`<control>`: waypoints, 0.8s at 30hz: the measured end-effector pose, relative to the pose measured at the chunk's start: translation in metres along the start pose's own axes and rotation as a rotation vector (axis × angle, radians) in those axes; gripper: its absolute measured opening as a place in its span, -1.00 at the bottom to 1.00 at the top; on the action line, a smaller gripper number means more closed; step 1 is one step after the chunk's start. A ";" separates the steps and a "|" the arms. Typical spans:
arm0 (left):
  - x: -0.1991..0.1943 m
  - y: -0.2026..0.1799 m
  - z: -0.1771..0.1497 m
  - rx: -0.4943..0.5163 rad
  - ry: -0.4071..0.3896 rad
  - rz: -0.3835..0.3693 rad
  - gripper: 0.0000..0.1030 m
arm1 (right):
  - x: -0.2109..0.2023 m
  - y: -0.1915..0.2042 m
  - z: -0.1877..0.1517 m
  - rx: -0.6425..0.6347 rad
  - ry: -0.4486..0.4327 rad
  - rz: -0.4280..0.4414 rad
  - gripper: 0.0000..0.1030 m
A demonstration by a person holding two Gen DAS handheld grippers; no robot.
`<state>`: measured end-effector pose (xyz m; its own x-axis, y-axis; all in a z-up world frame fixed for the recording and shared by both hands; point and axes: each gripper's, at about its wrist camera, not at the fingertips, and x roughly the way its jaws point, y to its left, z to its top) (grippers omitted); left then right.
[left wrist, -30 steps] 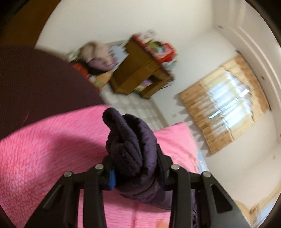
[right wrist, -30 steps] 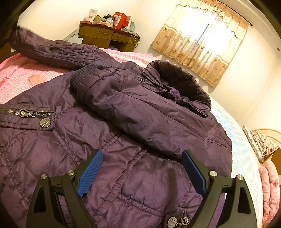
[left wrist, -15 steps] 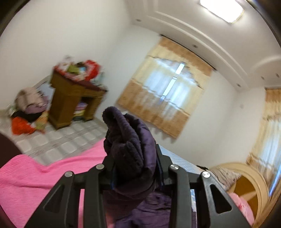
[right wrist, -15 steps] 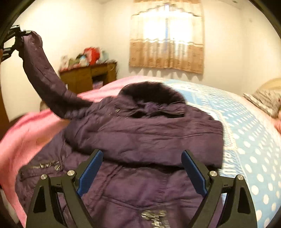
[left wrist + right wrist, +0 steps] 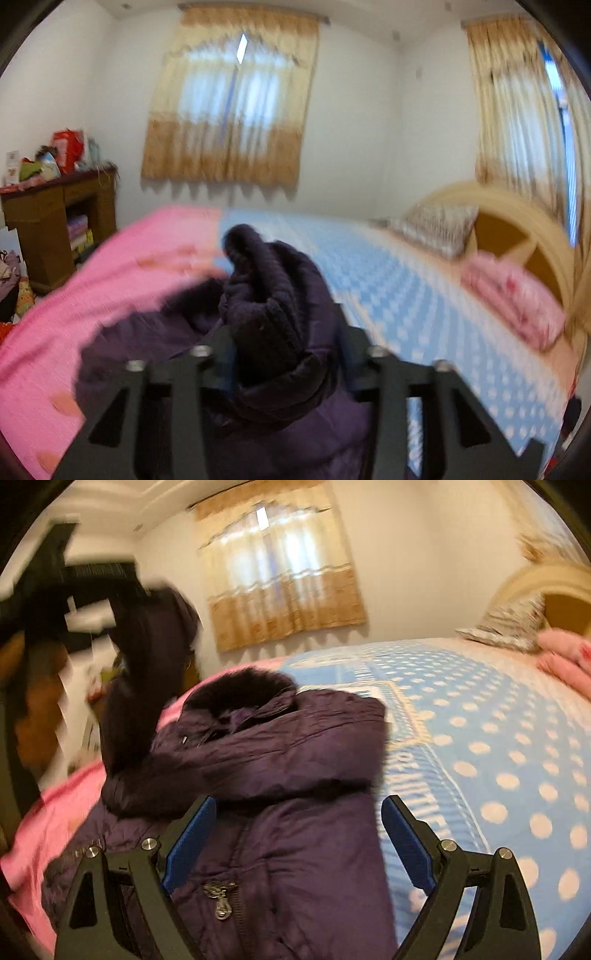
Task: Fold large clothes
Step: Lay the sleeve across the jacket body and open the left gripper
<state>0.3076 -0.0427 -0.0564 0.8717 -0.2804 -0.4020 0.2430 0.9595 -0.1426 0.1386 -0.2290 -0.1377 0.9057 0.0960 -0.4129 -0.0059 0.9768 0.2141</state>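
Fingers of the left gripper are parting around the ribbed knit cuff of the dark purple quilted winter jacket, and the cuff sits bunched between them; whether the pads press on it the blur does not let me tell. In the right wrist view this gripper shows as a black smear up at the left of the jacket's fur-trimmed hood, with the raised sleeve hanging from it down to the jacket's shoulder. Blue-padded fingers of the right gripper stand wide apart with nothing between them, hovering over the jacket's front near its metal zipper pull. The jacket lies front up on the bed, partly on the pink bedspread to the left of the hood and partly on the blue bedspread with white dots to its right; its other sleeve is folded across the chest. Beyond the hood hangs a tan curtain; far right of it sit a patterned pillow and a cream headboard.
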 end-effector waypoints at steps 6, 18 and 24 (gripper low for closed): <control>-0.018 -0.041 -0.029 0.182 0.034 -0.047 0.81 | -0.003 -0.021 -0.003 0.093 -0.003 0.027 0.77; -0.013 0.140 -0.011 0.053 0.100 0.402 1.00 | 0.011 0.035 0.076 -0.042 0.071 0.074 0.77; 0.016 0.158 -0.030 0.036 0.206 0.424 1.00 | 0.089 0.079 0.091 -0.128 0.204 0.037 0.77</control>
<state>0.3473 0.1037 -0.1122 0.7956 0.1406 -0.5893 -0.0987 0.9898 0.1029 0.2572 -0.1607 -0.0763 0.7997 0.1559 -0.5799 -0.1026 0.9870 0.1238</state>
